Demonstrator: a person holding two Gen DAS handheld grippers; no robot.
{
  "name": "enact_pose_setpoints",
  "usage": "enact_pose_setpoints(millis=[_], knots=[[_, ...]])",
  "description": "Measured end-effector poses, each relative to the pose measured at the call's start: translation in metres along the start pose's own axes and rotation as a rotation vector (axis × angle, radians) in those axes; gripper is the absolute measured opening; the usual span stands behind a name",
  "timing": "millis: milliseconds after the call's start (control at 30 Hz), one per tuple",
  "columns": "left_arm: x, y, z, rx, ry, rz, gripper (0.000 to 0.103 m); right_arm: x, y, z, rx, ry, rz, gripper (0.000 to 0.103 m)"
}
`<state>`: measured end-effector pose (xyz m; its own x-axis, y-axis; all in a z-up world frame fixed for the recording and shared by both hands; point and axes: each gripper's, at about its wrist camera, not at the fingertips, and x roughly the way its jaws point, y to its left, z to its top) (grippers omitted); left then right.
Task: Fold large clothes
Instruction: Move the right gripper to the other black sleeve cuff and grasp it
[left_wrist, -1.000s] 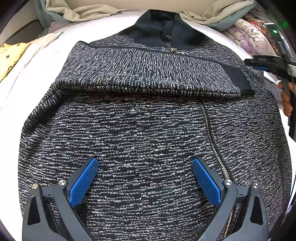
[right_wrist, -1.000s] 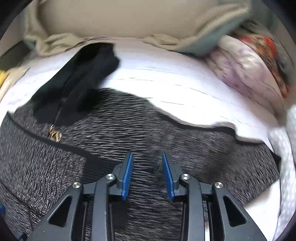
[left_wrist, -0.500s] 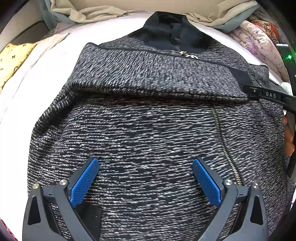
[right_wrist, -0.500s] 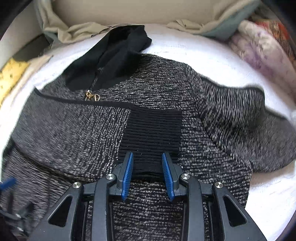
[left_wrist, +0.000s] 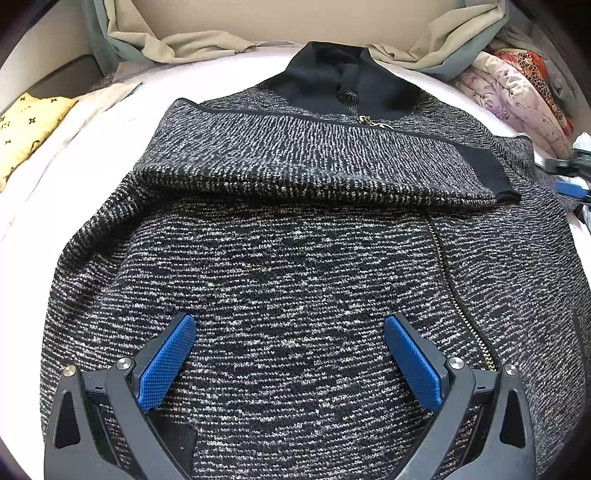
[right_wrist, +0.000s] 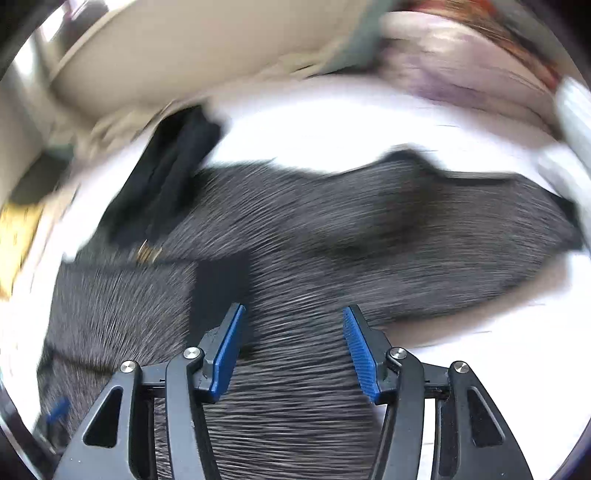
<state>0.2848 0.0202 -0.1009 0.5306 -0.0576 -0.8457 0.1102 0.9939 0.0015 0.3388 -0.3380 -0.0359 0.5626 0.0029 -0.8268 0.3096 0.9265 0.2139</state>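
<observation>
Far off to the left, a yellow patterned cushion (left_wrist: 26, 125) lies on the white bed (left_wrist: 122, 122). Nearer the middle, the left gripper (left_wrist: 288, 354) hovers over the grey knit jacket (left_wrist: 295, 266), its blue pads spread wide with nothing between them. That jacket is spread flat across the bed, black collar (left_wrist: 343, 88) at the far end, one sleeve (left_wrist: 314, 162) folded across the chest. To the right, the right gripper (right_wrist: 291, 347) is opening above the jacket, gripping nothing; its view is blurred. Folded floral bedding (left_wrist: 517, 96) sits far right.
</observation>
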Motion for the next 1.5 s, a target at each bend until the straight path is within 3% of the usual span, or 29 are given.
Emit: enact_pose_setpoints(millis=[100, 200, 367, 667, 900, 1067, 1233, 1333, 1500], knots=[[0.0, -0.001, 0.0, -0.005, 0.002, 0.004, 0.103, -0.024, -0.069, 0.013, 0.172, -0.051, -0.032, 0.053], [0.0, -0.001, -0.001, -0.009, 0.001, 0.01, 0.103, -0.04, -0.145, 0.015, 0.424, -0.092, -0.005, 0.053], [0.002, -0.003, 0.001, -0.008, -0.005, 0.014, 0.103, -0.039, -0.235, 0.003, 0.73, -0.132, -0.004, 0.053], [0.001, -0.003, 0.0, -0.008, -0.009, 0.014, 0.103, 0.0, -0.281, 0.007, 0.915, -0.218, 0.071, 0.053], [0.002, -0.003, 0.0, -0.007, -0.012, 0.015, 0.103, 0.002, -0.304, 0.025, 0.938, -0.287, 0.033, 0.05], [0.002, -0.004, 0.001, -0.008, -0.012, 0.016, 0.103, 0.009, -0.31, 0.035, 0.874, -0.275, -0.062, 0.009], [0.001, -0.004, 0.001, -0.008, -0.012, 0.015, 0.103, -0.005, -0.298, 0.042, 0.8, -0.303, -0.102, 0.005], [0.001, -0.004, 0.001, -0.008, -0.012, 0.015, 0.103, -0.025, -0.269, 0.056, 0.656, -0.326, -0.155, 0.005], [0.002, -0.004, 0.001, -0.008, -0.012, 0.016, 0.103, -0.057, -0.212, 0.072, 0.458, -0.375, -0.163, 0.005]])
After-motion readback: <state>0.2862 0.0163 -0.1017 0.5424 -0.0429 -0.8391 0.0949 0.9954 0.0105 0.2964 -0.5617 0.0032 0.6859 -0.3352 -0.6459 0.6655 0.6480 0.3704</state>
